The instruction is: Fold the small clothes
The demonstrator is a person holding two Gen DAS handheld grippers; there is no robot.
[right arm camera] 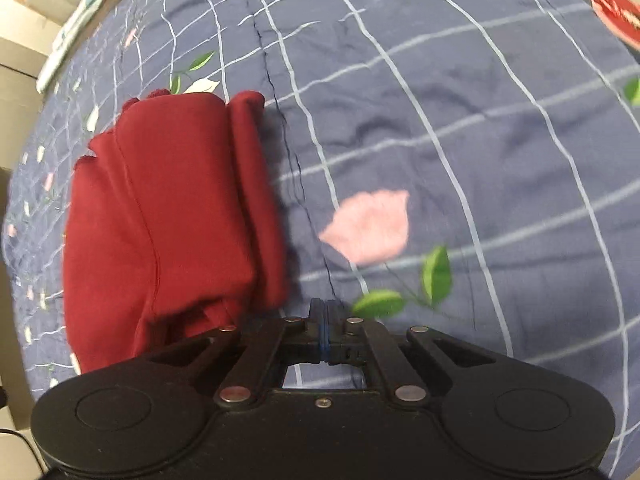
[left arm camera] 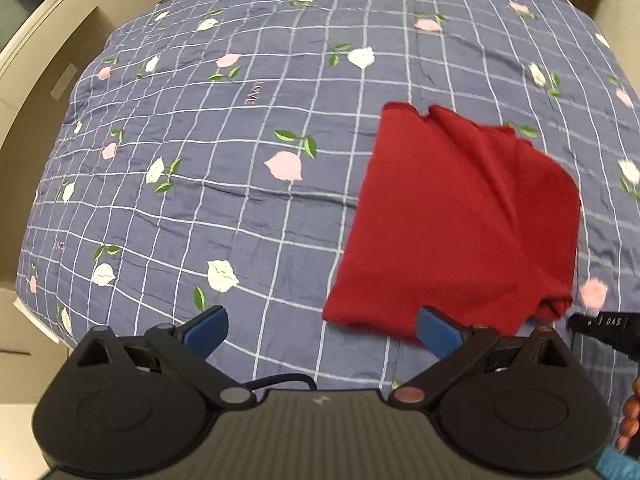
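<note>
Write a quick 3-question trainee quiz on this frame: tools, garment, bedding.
1. True or false: the left tool is open.
2. Which holds nothing between its fingers? A) only the left tool B) only the right tool C) both
3. Fill in: the red garment lies folded on the blue checked ____.

Key: 1 true. 2 C: the left is open with one finger at the garment's near edge; the right is shut beside the garment, empty. 3 quilt.

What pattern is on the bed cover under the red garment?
Blue-grey bed cover with a white grid and pink and white flowers with green leaves; clearest in the left wrist view.
</note>
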